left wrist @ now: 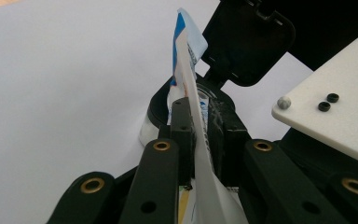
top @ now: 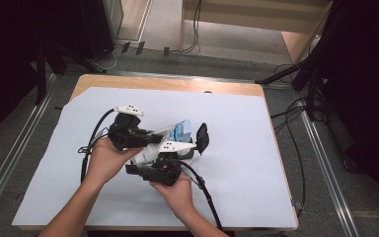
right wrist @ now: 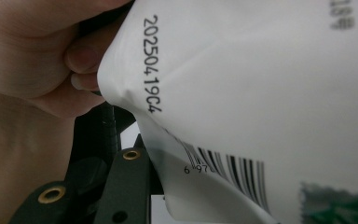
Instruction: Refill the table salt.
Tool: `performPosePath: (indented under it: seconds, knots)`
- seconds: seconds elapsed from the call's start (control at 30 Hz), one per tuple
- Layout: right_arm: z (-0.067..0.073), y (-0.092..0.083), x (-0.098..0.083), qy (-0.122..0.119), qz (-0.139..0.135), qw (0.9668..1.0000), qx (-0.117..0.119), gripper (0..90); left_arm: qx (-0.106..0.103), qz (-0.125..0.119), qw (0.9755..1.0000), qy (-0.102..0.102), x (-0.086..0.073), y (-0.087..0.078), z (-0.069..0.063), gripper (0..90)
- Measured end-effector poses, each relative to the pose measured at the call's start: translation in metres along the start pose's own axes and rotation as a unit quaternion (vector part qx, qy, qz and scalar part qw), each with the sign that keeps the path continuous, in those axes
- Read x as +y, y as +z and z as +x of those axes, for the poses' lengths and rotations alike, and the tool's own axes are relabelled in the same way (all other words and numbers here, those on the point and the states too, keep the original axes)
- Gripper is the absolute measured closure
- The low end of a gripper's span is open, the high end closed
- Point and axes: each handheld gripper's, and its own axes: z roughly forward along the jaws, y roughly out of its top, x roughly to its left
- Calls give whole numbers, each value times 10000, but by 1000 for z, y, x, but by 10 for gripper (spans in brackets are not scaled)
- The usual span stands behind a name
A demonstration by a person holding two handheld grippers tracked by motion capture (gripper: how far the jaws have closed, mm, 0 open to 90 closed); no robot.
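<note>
Two grippers share one soft white-and-blue pouch (top: pixel 170 138) over the middle of the table (top: pixel 237 148), and that is where your trouble can start. Your left gripper (left wrist: pixel 193 135) has its jaws pressed together on the pouch's thin edge, the film standing upright between them just above a black container (left wrist: pixel 161 105) with its hinged lid (left wrist: pixel 247 42) thrown open. Your right gripper (top: pixel 140 167) holds the printed end lower down; the right gripper view shows the pouch (right wrist: pixel 261 93) draped over one jaw, but you cannot tell from it whether the pads truly pinch. If you pull the two hands apart unevenly, the film may slide out of the narrow left pinch or crease. Tilt the pouch too early and its contents could miss the container's mouth; a nudge could also tip the open lid.
</note>
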Motion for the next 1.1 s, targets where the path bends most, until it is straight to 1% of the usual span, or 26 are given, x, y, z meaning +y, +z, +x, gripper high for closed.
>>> performPosePath:
  seconds: [0.5,1.03,1.1]
  knots:
    - [1,0,0,-26,-12,10000,-52,665,17,2,10000,-34,1,2,0,822]
    - [-2,-1,1,94,-81,9999,75,667,6,8,10000,-24,4,3,0,822]
    - [-3,-1,1,147,-85,9998,107,667,4,10,10000,-26,4,3,0,821]
